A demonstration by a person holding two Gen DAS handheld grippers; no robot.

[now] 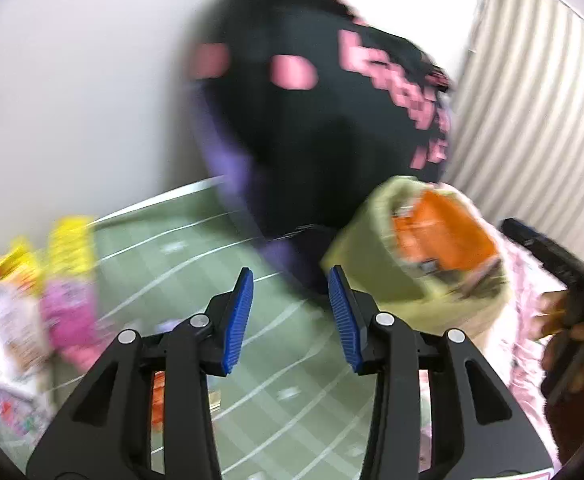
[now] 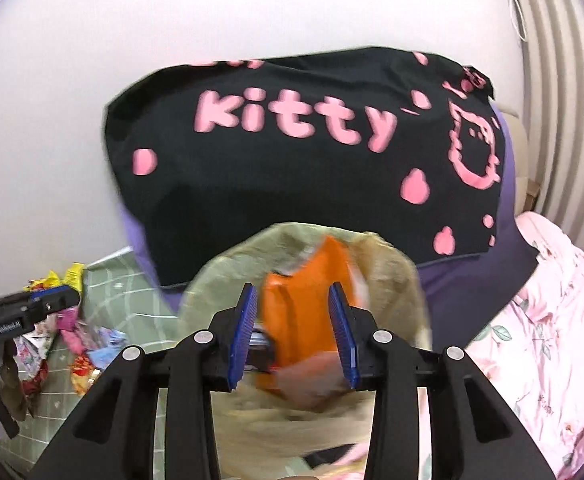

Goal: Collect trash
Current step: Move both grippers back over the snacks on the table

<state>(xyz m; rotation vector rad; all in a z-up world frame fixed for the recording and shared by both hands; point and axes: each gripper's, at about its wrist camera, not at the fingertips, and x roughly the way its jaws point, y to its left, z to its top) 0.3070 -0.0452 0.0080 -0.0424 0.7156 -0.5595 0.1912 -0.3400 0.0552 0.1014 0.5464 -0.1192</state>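
In the left wrist view my left gripper (image 1: 290, 312) stands open over the green checked sheet (image 1: 196, 264), with nothing between its blue pads. Blurred snack wrappers (image 1: 64, 280) lie in a pile to its left. A pale green trash bag (image 1: 355, 264) holding an orange wrapper (image 1: 443, 232) sits to its right. In the right wrist view my right gripper (image 2: 293, 328) is open just above the bag (image 2: 228, 280). The orange wrapper (image 2: 303, 280) lies inside the bag beyond the pads, not pinched. The left gripper (image 2: 52, 296) shows at the left edge near the wrappers (image 2: 80, 340).
A black pillow with pink "kitty" lettering (image 2: 292, 184) leans on the white wall behind the bag, over a purple pillow (image 2: 491, 264). A pink floral blanket (image 2: 551, 320) lies to the right. A hand (image 1: 571, 344) holds the right gripper (image 1: 523, 236).
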